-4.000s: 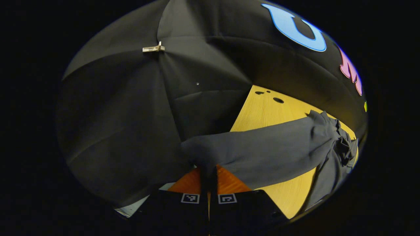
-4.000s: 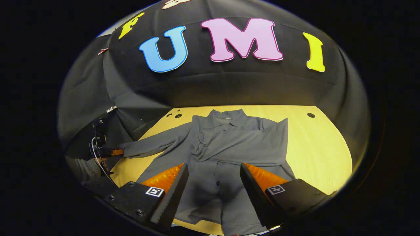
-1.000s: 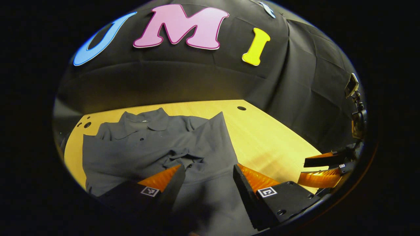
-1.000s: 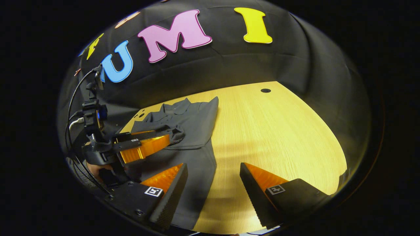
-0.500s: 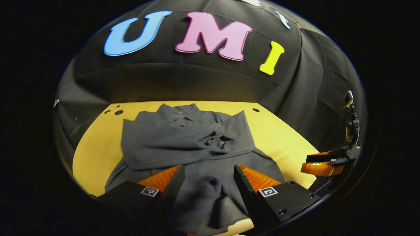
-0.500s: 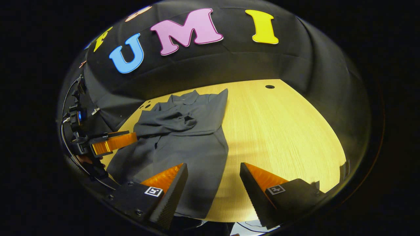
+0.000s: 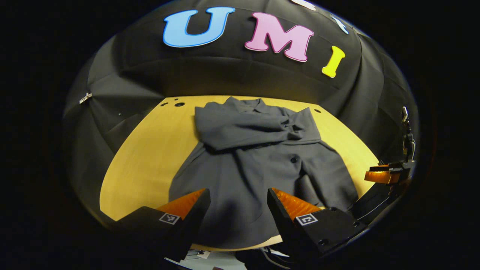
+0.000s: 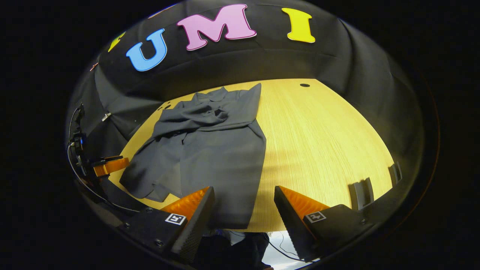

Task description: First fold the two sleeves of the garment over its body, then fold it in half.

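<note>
A dark grey collared shirt [image 7: 258, 161] lies flat on the yellow wooden table [image 7: 150, 157], collar toward the back wall. Both sleeves [image 7: 243, 129] are folded across its chest, one bunched over the other. My left gripper [image 7: 237, 210] hovers open above the shirt's near hem, holding nothing. In the right gripper view the shirt [image 8: 210, 150] lies left of centre and my right gripper [image 8: 243, 210] stands open over the hem's right corner and bare table [image 8: 322, 142]. The left gripper [image 8: 110, 165] shows at the far left edge there; the right gripper [image 7: 386, 174] shows at the far right of the left gripper view.
Small round holes [image 7: 179, 104] sit at the table's back left corner and one [image 8: 305, 85] at the back right. Two dark slots [image 8: 362, 189] mark the table's right front edge. Black cloth walls enclose the table; a metal clip [image 7: 85, 98] holds the cloth at left.
Four seconds ago my left gripper was shut on the left sleeve, stretched out sideways. It laid the sleeve over the chest, let go, and both grippers have drawn back toward the near hem.
</note>
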The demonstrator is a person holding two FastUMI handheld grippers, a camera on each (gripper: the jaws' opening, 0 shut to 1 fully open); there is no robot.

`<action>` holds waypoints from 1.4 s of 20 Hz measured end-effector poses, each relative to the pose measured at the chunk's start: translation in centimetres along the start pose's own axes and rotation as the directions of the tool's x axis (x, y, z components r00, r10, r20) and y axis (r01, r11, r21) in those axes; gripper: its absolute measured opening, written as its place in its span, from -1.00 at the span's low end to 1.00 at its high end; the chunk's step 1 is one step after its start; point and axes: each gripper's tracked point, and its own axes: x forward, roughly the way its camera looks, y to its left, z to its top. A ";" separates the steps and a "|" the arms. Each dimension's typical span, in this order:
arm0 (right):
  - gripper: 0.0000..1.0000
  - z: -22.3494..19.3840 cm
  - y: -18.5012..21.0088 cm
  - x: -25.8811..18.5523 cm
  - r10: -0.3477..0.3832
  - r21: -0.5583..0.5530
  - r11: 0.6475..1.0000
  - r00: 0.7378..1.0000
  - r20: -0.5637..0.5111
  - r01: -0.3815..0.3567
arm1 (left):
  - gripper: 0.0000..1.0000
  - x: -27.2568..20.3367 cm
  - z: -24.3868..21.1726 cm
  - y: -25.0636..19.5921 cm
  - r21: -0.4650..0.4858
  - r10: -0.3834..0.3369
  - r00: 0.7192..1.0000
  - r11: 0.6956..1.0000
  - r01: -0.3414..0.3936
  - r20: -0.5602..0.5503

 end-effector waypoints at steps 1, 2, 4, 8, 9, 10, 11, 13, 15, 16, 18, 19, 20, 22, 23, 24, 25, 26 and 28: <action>0.97 -0.5 -0.1 0.0 -0.009 0.004 1.000 1.000 -0.007 0.009 | 0.93 -0.3 -0.9 1.0 0.006 0.014 1.000 1.000 -0.014 -0.014; 0.97 -0.9 0.0 0.1 -0.018 0.006 1.000 1.000 -0.013 0.018 | 0.93 -0.5 -1.5 1.9 0.011 0.028 0.999 1.000 -0.028 -0.025; 0.98 -1.8 -0.1 0.4 -0.035 0.008 0.999 0.999 -0.030 0.035 | 0.93 -0.7 -2.4 3.9 0.012 0.059 0.997 0.998 -0.059 -0.045; 0.97 -2.8 0.0 1.8 -0.055 0.028 0.998 0.997 -0.055 0.057 | 0.93 0.1 -4.5 6.5 -0.012 0.096 0.991 0.995 -0.098 -0.093; 0.97 -3.2 0.1 2.1 -0.055 0.026 0.998 0.996 -0.064 0.056 | 0.93 0.5 -4.9 6.9 -0.014 0.097 0.990 0.995 -0.099 -0.105; 0.98 -3.5 0.2 2.7 -0.056 0.017 0.998 0.995 -0.077 0.057 | 0.93 0.8 -5.4 7.0 -0.021 0.095 0.989 0.995 -0.098 -0.116; 0.98 -3.9 0.3 3.1 -0.061 0.001 0.998 0.995 -0.084 0.061 | 0.93 1.3 -5.8 7.1 -0.025 0.092 0.987 0.995 -0.096 -0.133; 0.97 -4.5 0.5 3.8 -0.065 -0.031 0.998 0.992 -0.105 0.062 | 0.93 1.7 -6.7 7.6 -0.005 0.115 0.981 0.993 -0.117 -0.158; 0.98 -5.1 0.8 4.4 -0.070 -0.065 0.996 0.990 -0.125 0.062 | 0.93 2.4 -7.7 8.1 0.000 0.138 0.972 0.990 -0.140 -0.191; 0.98 -4.5 1.0 4.6 -0.071 -0.087 0.994 0.992 -0.106 0.062 | 0.96 2.4 -7.2 7.9 -0.003 0.142 0.975 0.989 -0.145 -0.170; 0.99 -4.6 0.9 5.2 -0.093 -0.145 0.986 0.990 -0.110 0.077 | 0.97 2.4 -7.3 7.6 -0.011 0.156 0.974 0.987 -0.160 -0.166; 0.98 -4.6 1.3 5.4 -0.082 -0.167 0.984 0.991 -0.104 0.064 | 0.99 2.6 -7.7 7.6 -0.009 0.161 0.973 0.986 -0.165 -0.165; 0.95 -4.7 1.8 5.6 -0.060 -0.170 0.985 0.993 -0.099 0.042 | 0.95 2.8 -7.5 6.9 0.004 0.137 0.978 0.990 -0.138 -0.156; 0.47 -4.2 3.0 6.1 -0.016 -0.185 0.983 0.994 -0.106 -0.004 | 0.20 3.1 -7.2 4.8 0.090 0.073 0.985 0.994 -0.060 -0.153; 0.04 -4.4 3.9 6.4 0.028 -0.174 0.983 0.992 -0.122 -0.049 | -0.18 3.1 -7.3 4.4 0.134 0.079 0.985 0.989 -0.058 -0.153; -0.40 -4.5 3.9 6.4 0.033 -0.151 0.987 0.989 -0.143 -0.055 | -0.55 3.4 -7.1 4.2 0.165 0.089 0.984 0.984 -0.064 -0.153; -0.83 -4.6 4.1 6.6 0.052 -0.123 0.990 0.984 -0.171 -0.074 | -0.66 3.5 -7.2 4.4 0.182 0.099 0.982 0.981 -0.069 -0.159; -0.88 -4.6 4.1 6.4 0.063 -0.111 0.990 0.981 -0.182 -0.085 | -0.80 3.5 -7.2 4.5 0.171 0.099 0.981 0.983 -0.070 -0.169; -0.89 -4.8 3.4 5.5 0.038 -0.157 0.985 0.979 -0.199 -0.070 | -0.87 2.7 -7.6 3.9 0.096 0.050 0.976 0.995 -0.030 -0.213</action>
